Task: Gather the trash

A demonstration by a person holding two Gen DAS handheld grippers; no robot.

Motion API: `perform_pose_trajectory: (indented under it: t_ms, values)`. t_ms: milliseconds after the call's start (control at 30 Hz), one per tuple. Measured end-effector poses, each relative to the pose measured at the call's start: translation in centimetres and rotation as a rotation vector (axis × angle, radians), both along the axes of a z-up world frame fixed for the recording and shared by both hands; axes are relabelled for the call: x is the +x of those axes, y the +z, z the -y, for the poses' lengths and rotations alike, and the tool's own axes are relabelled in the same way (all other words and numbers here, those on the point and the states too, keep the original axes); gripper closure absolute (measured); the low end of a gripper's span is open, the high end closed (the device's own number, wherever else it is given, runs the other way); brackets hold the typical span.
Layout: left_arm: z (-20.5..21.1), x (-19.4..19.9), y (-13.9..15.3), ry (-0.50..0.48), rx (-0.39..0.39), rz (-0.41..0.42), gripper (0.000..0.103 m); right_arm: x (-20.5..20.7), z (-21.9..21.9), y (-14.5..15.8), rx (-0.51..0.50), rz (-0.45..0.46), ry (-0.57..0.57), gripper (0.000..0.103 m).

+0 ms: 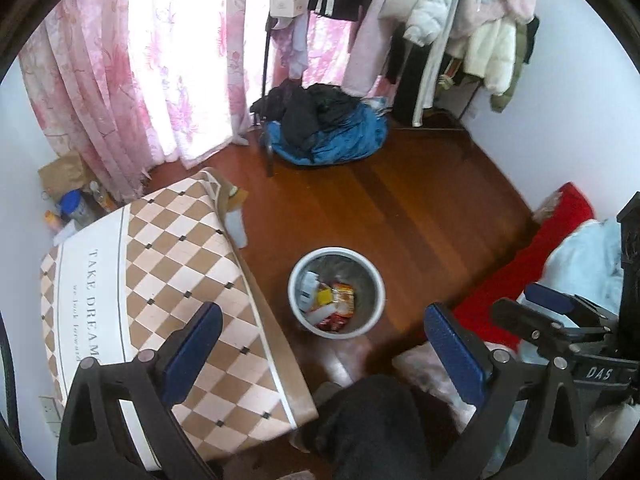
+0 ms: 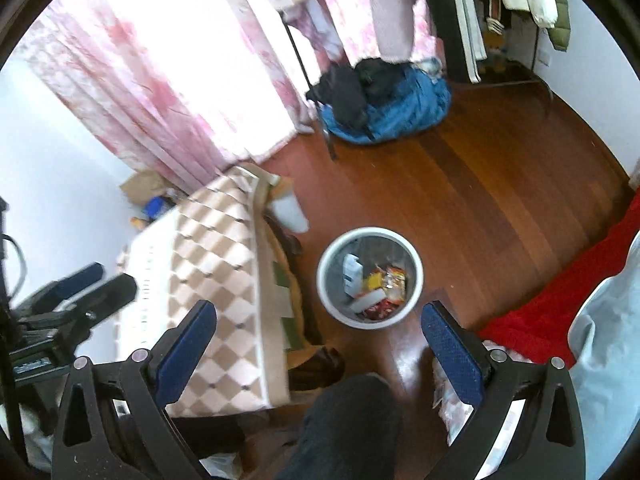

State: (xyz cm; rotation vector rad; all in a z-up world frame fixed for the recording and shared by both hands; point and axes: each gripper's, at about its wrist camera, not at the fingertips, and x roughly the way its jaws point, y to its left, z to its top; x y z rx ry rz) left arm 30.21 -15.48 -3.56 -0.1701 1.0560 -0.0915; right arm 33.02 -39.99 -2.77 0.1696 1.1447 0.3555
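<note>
A white round trash bin (image 1: 298, 280) stands on the wooden floor, also in the right wrist view (image 2: 416, 268). It holds trash: a white box (image 2: 352, 270), a yellow wrapper (image 2: 374, 280) and red snack wrappers (image 1: 344, 300). My left gripper (image 1: 324, 320) is open and empty, high above the bin. My right gripper (image 2: 320, 316) is open and empty, also high above the bin. The right gripper shows at the right edge of the left wrist view (image 1: 548, 300); the left gripper shows at the left edge of the right wrist view (image 2: 96, 280).
A small table with a checked cloth (image 1: 192, 280) stands left of the bin. A red blanket (image 1: 528, 268) lies to the right. A pile of blue and black clothes (image 1: 328, 128) lies by pink curtains (image 1: 140, 60). Bottles and a paper bag (image 1: 68, 196) sit behind the table. A person's dark leg (image 1: 372, 428) is below.
</note>
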Motion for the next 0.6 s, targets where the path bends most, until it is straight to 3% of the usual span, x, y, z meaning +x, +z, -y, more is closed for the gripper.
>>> perform_pose_trajectory:
  t_ms: [267, 600]
  values:
    - [-0.8, -2.2, 2.6, -0.022, -0.049, 0.024, 0.000, -3.0, 0.9, 5.5, 0.052, 0.038, 0.016, 0.000]
    - [-0.5, -3.7, 3.9, -0.046, -0.064, 0.032, 0.000, -4.3, 1.5, 6.9, 0.036, 0.031, 0.026, 0.000]
